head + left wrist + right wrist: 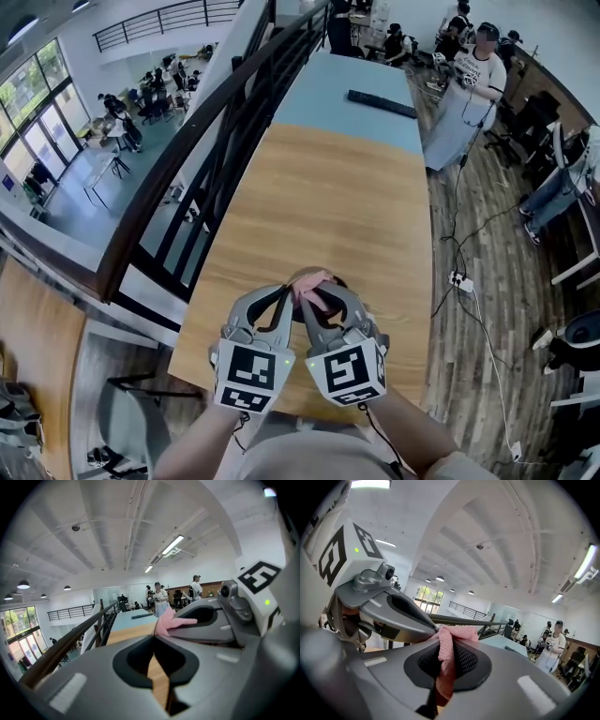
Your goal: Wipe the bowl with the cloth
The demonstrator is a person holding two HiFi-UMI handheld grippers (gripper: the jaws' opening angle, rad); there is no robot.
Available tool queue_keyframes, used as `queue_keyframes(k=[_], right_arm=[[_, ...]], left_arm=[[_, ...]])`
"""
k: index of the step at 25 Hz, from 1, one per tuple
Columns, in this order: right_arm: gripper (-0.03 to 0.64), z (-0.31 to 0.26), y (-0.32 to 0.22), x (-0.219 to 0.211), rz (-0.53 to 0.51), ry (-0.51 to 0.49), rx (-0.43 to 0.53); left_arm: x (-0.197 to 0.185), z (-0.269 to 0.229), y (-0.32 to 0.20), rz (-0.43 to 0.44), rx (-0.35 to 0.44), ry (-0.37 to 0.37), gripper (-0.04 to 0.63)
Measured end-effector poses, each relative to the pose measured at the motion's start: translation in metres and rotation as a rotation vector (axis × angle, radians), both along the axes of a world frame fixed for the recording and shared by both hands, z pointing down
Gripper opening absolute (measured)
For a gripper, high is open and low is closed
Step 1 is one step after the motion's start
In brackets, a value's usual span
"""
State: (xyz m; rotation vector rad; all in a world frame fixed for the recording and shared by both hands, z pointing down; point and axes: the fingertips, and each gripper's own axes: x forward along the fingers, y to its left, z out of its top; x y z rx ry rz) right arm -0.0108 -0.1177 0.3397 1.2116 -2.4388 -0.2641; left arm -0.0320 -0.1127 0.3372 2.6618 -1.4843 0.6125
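My two grippers are held close together over the near end of the wooden table [309, 197]. A pink knitted cloth [310, 278] [446, 663] is pinched in the right gripper [317, 289] [443, 639], which is shut on it; a strip of it hangs down through the jaws. The left gripper [286, 292] [153, 637] is shut, and only table wood shows through its slit. Its tip lies against the cloth [165, 624]; whether it pinches the cloth I cannot tell. A dark rim, apparently the bowl [339, 282], peeks out from under the grippers and is mostly hidden.
A dark railing [216, 141] runs along the table's left side, with a drop to a lower floor beyond. The table's far end is pale blue and carries a black bar [382, 103]. People [473, 80] stand behind it. Cables and a power strip [459, 279] lie on the floor at the right.
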Motion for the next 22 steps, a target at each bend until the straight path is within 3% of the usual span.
queue_keyframes(k=[8, 14, 18, 22], right_arm=[[0.018, 0.007, 0.000, 0.037, 0.102, 0.018, -0.038], [0.018, -0.001, 0.019, 0.041, 0.017, -0.136, -0.091], [0.018, -0.020, 0.018, 0.051, -0.013, -0.208, -0.102], [0.018, -0.035, 0.009, 0.051, -0.040, -0.194, -0.085]], left_arm=[[-0.004, -0.006, 0.003, -0.008, 0.010, -0.005, 0.005], [-0.018, 0.006, 0.001, -0.037, -0.013, -0.035, 0.005], [-0.026, 0.020, -0.002, -0.028, -0.034, -0.135, 0.005], [-0.017, 0.030, 0.002, 0.053, 0.004, -0.319, 0.005]])
